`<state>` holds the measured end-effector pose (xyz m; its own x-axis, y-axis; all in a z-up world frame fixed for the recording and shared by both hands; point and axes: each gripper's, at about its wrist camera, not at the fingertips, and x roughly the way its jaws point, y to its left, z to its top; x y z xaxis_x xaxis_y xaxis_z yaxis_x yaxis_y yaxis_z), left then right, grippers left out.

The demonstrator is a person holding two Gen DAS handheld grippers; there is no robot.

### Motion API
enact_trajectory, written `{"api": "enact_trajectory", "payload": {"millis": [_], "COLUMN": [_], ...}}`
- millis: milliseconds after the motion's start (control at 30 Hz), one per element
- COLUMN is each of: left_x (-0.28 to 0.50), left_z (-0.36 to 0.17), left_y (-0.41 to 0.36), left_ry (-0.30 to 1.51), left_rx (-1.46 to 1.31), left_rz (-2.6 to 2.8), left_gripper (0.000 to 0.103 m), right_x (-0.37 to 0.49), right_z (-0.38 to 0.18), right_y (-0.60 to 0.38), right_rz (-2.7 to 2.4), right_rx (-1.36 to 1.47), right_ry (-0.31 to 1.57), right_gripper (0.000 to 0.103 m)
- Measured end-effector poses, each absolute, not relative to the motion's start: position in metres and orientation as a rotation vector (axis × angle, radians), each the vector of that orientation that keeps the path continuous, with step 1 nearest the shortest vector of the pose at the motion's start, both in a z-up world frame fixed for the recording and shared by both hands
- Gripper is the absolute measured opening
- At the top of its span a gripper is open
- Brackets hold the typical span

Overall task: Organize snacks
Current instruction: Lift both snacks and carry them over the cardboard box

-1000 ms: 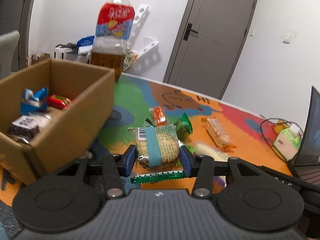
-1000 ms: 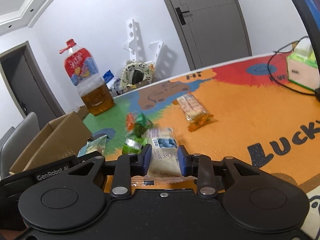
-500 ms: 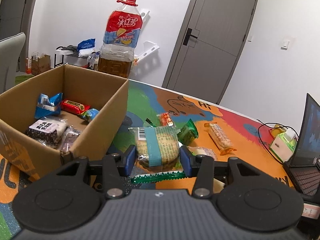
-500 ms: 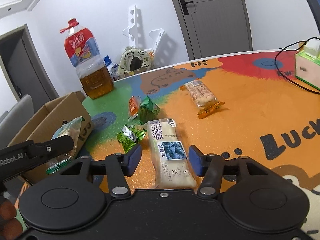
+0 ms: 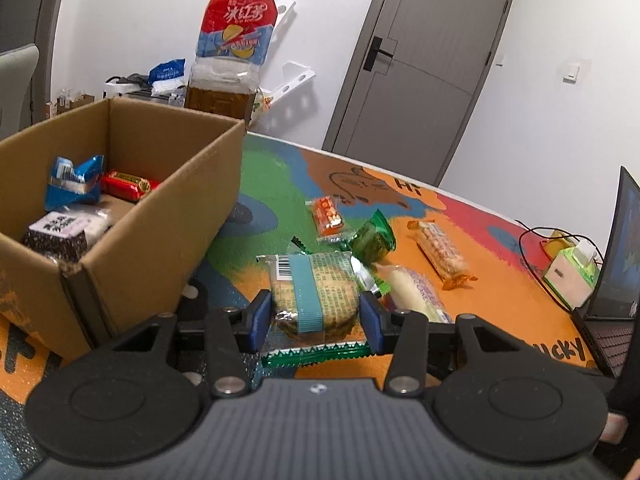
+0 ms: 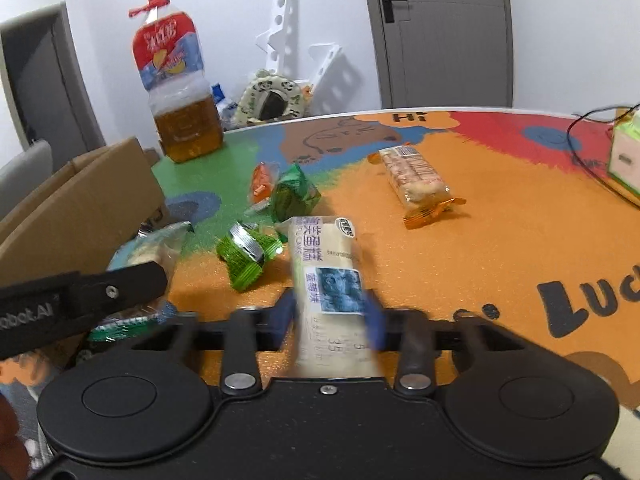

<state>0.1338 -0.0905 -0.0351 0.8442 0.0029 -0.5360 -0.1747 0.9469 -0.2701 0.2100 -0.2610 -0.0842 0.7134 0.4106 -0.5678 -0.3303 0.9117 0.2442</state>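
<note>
Left wrist: hand-held gripper (image 5: 316, 314) level, clamping biscuit pack (image 5: 314, 292) beside box (image 5: 160, 216)

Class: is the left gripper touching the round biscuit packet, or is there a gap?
Touching. The left wrist view shows the left gripper with both jaws pressed against the sides of the biscuit packet, no gap either side.

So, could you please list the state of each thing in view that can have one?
left gripper: shut on round cake packet
right gripper: shut on blueberry cake packet
cardboard box: open, partly filled
tea bottle: capped, upright
door: closed
</note>
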Motion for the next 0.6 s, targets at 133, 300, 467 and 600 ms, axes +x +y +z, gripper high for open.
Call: {"api": "enact_trajectory", "payload": {"millis": [133,300,467,600], "left_x": [0.131,0.129,0.122,0.114], "left_z": [-0.025,-0.016,-0.001,0.013], "left_y": [-0.092,-0.094,-0.09,-0.081], "left_ry": [0.527,0.507,0.466,0.424], "left_rx": [-0.31,-0.319,-0.326,-0.338], "left_rz": [0.09,0.077,0.06,0.064], "left_gripper": [0.046,0.046,0.046,0.046], "right_x": [0.203,0.199,0.19,0.184], "right_z": [-0.077,-0.06,-0.04,-0.026], "right_y": [-0.269,-0.275,-0.275,-0.269], "right_rz": [0.418,0.432,0.443,0.462], "right_rx": [0.154,0.184,0.196,0.196], "right_ry": [0.617,0.575,0.525,0.495], "right_gripper": [0.031,0.031,0.031,0.031]}}
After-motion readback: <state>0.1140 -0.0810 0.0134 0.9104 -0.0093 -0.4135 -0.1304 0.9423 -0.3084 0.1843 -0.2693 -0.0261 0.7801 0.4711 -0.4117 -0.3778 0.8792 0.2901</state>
